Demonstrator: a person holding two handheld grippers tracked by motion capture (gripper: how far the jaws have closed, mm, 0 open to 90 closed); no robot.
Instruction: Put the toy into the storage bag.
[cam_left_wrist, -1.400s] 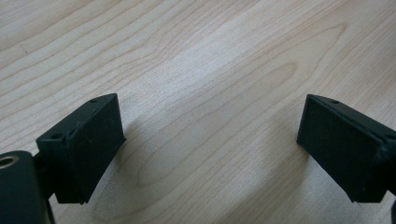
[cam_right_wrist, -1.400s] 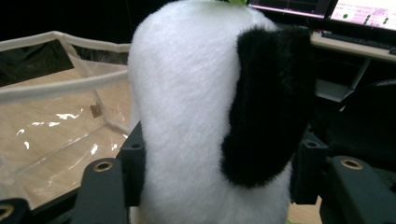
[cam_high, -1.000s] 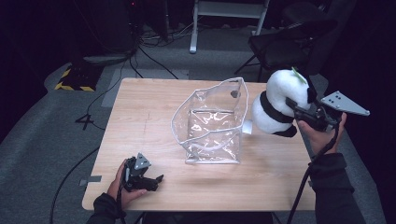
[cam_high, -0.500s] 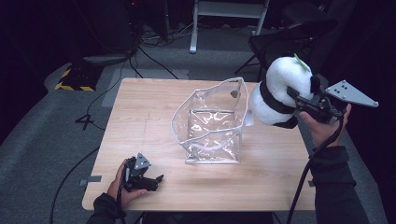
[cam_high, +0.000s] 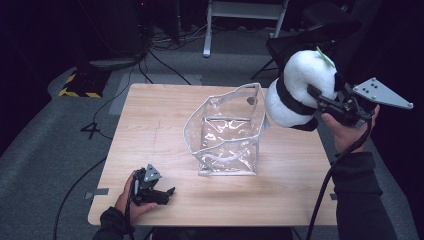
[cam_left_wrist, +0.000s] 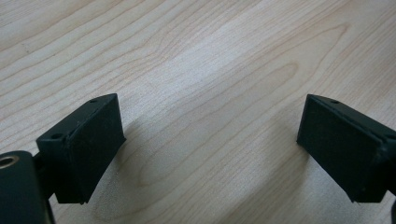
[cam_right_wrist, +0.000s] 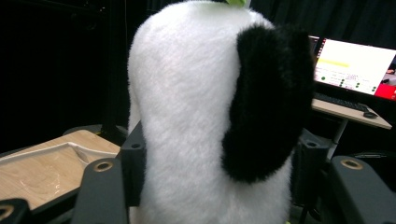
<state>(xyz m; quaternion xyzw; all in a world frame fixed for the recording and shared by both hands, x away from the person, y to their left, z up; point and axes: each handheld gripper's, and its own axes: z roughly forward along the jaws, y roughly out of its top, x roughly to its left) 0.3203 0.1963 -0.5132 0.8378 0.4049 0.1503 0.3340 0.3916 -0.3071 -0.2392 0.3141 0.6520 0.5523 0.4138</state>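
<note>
In the high view, the right gripper (cam_high: 320, 100) holds a white-and-black plush panda toy (cam_high: 299, 90) in the air, just beside the right rim of the clear, soft plastic open-topped bag (cam_high: 226, 131) that stands near the middle of the light wooden table (cam_high: 150, 115). The step in hand looks like carrying the toy to the bag's mouth. The next move would call for bringing the toy over the opening and lowering it between the limp walls without folding the rim in. The left gripper (cam_high: 159, 192) rests on the table near its front left corner, well apart from the bag.

In the left gripper view, the two black jaws stand wide apart over bare wood, with nothing between them and nothing touched.

In the right gripper view, the jaws are partly closed and press on both sides of the plush panda toy (cam_right_wrist: 205, 116), its pile bulging over them. A corner of the bag (cam_right_wrist: 56, 151) lies on the table at lower left.
</note>
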